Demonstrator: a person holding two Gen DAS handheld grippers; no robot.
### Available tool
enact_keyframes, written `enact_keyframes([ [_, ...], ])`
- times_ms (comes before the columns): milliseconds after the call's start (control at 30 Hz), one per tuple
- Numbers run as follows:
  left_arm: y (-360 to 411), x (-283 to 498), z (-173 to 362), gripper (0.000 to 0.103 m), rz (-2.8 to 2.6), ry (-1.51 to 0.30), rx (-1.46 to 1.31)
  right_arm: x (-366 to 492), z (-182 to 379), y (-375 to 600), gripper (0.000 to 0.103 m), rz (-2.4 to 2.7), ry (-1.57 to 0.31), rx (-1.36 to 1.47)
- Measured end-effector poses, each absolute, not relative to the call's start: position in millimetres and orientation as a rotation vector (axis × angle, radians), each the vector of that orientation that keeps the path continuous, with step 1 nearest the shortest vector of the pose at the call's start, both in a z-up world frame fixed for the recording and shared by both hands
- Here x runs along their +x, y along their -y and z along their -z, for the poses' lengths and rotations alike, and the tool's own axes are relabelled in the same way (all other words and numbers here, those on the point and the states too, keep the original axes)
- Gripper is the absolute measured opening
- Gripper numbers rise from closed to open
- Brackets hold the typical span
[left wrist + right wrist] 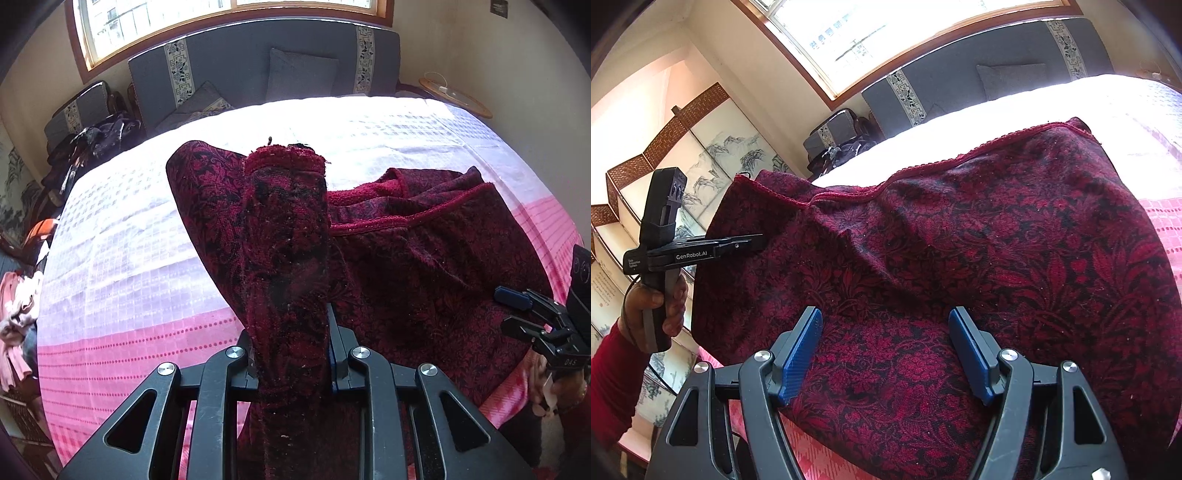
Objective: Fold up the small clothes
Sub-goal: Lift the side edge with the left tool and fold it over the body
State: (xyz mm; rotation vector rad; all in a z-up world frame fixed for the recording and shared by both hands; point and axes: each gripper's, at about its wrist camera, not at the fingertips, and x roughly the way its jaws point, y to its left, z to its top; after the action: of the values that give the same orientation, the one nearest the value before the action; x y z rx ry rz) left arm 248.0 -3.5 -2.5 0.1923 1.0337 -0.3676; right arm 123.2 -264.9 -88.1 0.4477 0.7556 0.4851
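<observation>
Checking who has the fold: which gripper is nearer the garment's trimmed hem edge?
Left. The left gripper is shut on a bunched part of the dark red garment ending in that hem edge. The right gripper hangs open above the garment's middle.

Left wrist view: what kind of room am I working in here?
Likely a bedroom or living room at home: the red garment lies on a bed with a pink-and-white cover, a cushioned grey sofa behind it under a window.
</observation>
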Motion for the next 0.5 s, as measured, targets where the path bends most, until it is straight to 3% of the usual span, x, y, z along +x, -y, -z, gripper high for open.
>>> enact_keyframes([
  [500,40.7,256.3,-43.5,0.023,0.501,-1.148,-0.088,110.2,85.1,311.2,0.07,-0.523,-0.692,0.582],
])
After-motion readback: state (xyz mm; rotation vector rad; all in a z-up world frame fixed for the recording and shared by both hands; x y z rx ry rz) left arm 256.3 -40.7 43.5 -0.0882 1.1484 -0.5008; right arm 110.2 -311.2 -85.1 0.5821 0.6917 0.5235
